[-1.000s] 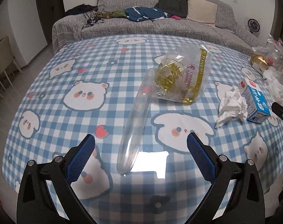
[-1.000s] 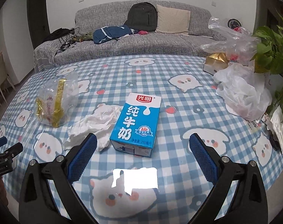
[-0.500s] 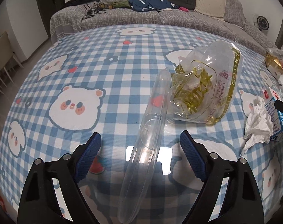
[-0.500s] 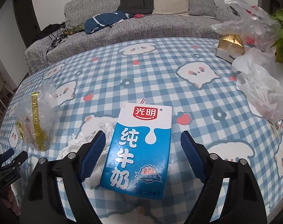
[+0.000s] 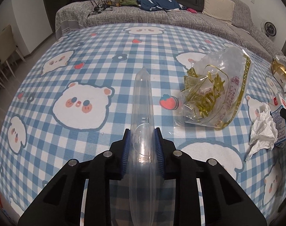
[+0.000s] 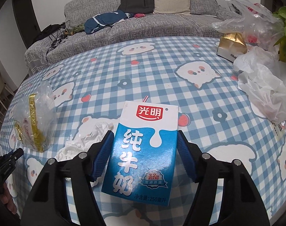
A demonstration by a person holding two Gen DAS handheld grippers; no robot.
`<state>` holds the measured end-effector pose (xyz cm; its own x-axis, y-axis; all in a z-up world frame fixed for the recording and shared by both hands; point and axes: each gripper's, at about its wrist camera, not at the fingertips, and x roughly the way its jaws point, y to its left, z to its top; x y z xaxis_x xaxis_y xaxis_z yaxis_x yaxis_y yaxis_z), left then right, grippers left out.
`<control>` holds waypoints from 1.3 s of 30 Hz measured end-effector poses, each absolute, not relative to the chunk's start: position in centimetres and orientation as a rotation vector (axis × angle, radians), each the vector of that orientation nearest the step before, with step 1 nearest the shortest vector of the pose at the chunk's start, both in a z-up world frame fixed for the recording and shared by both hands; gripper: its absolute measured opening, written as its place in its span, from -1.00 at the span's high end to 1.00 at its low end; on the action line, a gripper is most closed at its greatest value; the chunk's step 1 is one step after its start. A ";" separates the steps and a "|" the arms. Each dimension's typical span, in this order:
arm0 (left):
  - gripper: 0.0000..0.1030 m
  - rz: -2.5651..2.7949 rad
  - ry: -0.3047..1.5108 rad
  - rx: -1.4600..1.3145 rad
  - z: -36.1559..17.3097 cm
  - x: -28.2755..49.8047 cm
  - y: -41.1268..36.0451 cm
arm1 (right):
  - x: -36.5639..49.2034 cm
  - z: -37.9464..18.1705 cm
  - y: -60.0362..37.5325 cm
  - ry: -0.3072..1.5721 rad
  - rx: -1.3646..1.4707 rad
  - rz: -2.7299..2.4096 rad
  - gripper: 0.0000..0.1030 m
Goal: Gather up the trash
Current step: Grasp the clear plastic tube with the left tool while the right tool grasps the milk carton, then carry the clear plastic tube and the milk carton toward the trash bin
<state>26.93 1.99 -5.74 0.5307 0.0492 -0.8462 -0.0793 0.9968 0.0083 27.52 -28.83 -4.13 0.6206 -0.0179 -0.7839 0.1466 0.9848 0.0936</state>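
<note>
Grasp onset: we see both claws, wide a second ago, closing; left gripper [image 5: 142, 146] pinches the clear tube [image 5: 142, 101], right gripper [image 6: 144, 153] brackets the milk carton [image 6: 143, 146]; both items lie on the table [image 5: 86, 56], seemingly ready for lifting.

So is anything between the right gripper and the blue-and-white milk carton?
Nothing visible: the right gripper is closing with the blue-and-white milk carton directly between its fingers. The crumpled white tissue lies just beside the left one.
</note>
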 end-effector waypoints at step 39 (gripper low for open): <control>0.52 0.025 0.947 -0.028 -0.4 18.5 -1.9 | 17.8 0.2 -27.1 0.857 0.032 -0.090 -0.24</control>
